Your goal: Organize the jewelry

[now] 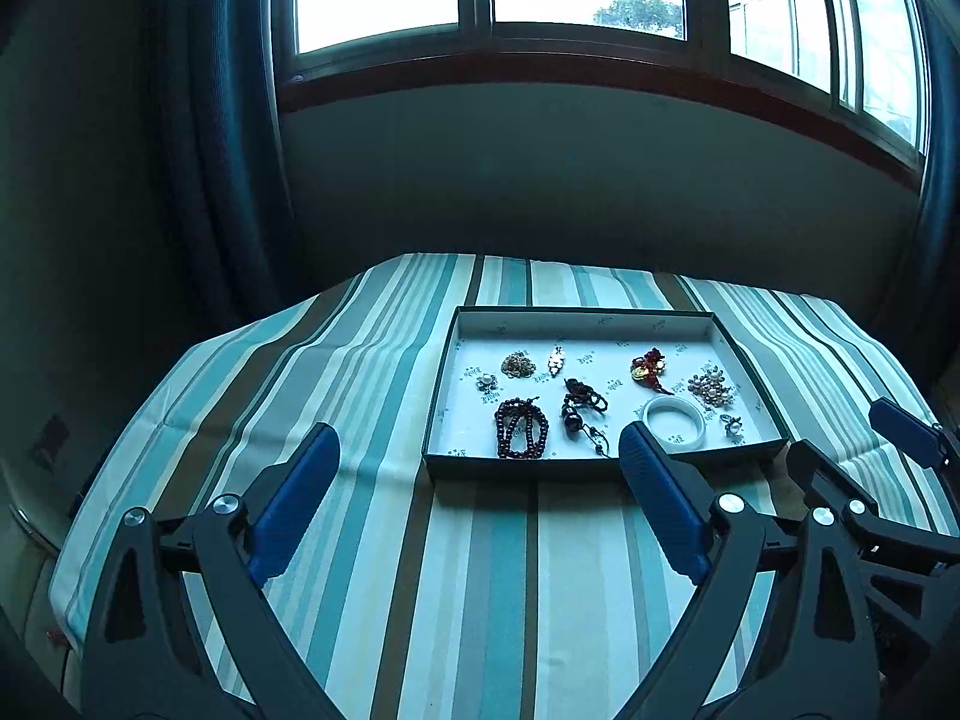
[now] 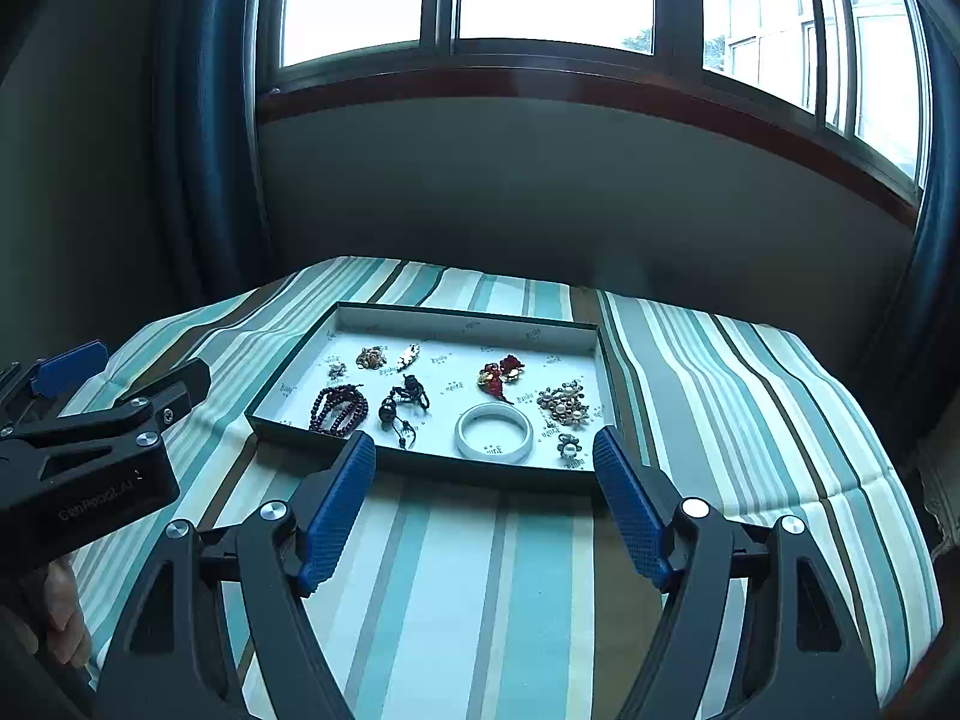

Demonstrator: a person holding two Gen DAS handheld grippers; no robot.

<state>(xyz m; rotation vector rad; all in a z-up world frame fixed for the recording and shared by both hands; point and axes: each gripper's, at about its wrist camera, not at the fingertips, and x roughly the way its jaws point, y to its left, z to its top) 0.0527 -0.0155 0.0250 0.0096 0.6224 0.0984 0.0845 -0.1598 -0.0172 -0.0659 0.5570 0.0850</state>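
Note:
A shallow tray (image 1: 441,402) (image 2: 282,387) with a white floor sits on the striped table. In it lie a dark red bead bracelet (image 1: 521,435) (image 2: 339,409), a black bead charm (image 1: 579,409) (image 2: 403,402), a white bangle (image 1: 672,423) (image 2: 493,432), a red and gold ornament (image 1: 649,367) (image 2: 501,373), a pearl cluster brooch (image 1: 711,391) (image 2: 563,403), a gold chain (image 1: 518,365) (image 2: 371,356) and small pearl pieces. My left gripper (image 1: 480,450) is open and empty in front of the tray. My right gripper (image 2: 485,450) is open and empty at the tray's near edge.
The table wears a teal, white and brown striped cloth (image 1: 480,570) (image 2: 480,570). A dark wall and window stand behind it, with a blue curtain (image 1: 210,120) at the left. Each gripper shows in the other's view, the right one (image 1: 888,480) and the left one (image 2: 90,420).

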